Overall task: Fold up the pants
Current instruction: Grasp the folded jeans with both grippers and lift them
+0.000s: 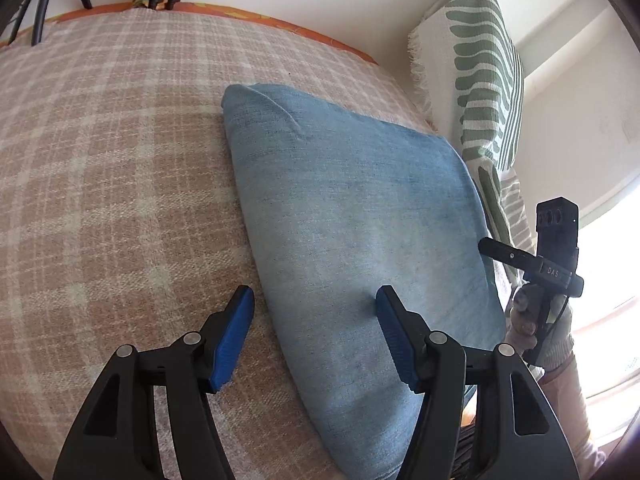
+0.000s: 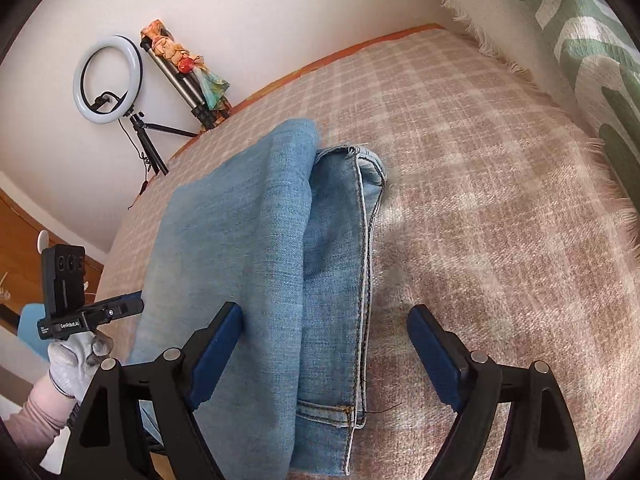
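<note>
Light blue denim pants (image 1: pixel 352 216) lie folded into a thick stack on a pink plaid blanket (image 1: pixel 104 168). In the right wrist view the pants (image 2: pixel 256 248) show layered folds, with hems and seams along the right edge. My left gripper (image 1: pixel 316 300) is open and empty, hovering over the stack's near left edge. My right gripper (image 2: pixel 326 320) is open and empty, straddling the stack's near right edge. Each gripper's handle and gloved hand show in the other view.
A green and white patterned throw (image 1: pixel 484 80) hangs at the bed's far right. A ring light on a tripod (image 2: pixel 108 80) and a second tripod (image 2: pixel 188 80) stand by the white wall. An orange bed edge (image 1: pixel 312 32) borders the blanket.
</note>
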`<state>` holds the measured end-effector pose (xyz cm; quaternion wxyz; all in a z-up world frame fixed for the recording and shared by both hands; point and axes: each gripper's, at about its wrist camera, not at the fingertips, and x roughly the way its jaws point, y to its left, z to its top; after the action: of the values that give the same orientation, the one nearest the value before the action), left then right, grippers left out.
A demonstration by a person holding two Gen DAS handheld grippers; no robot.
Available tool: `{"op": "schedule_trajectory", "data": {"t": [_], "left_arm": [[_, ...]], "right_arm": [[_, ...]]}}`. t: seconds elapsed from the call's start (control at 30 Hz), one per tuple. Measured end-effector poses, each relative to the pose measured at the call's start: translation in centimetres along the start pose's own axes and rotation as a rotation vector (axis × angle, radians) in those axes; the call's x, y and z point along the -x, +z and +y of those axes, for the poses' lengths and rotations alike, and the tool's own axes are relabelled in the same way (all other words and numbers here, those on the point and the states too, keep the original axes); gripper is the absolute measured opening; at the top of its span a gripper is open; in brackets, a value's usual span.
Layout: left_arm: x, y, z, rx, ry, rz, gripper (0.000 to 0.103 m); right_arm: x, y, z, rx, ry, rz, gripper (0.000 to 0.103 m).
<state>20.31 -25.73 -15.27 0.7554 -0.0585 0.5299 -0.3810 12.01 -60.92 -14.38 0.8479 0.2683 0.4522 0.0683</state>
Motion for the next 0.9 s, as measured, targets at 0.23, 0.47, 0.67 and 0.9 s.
{"op": "schedule_trajectory", "data": {"t": [0.23,0.47,0.67,0.9], "left_arm": [[-0.8,0.7,-0.4,0.034,-0.024,-0.014,0.063],[-1.7,1.0,-0.8,0.068,-0.062,-0.047,0.063],[-2.3,1.0,-1.6,0.04,-0.038,-0.07,0.047],[-0.5,1.0,-2.8,-0.025,0.0,-0.139,0.02]], "right_arm": [[-0.9,0.7,-0.8,-0.016,0.146,-0.023,0.087],[-3.4,0.8,2.1,0.036,0.212,0.006,0.082],[-3.7,0.7,3.6,0.053,0.162,0.012,0.047],[-2.0,1.0,6.4,0.121,0.061,-0.033,0.027]]}}
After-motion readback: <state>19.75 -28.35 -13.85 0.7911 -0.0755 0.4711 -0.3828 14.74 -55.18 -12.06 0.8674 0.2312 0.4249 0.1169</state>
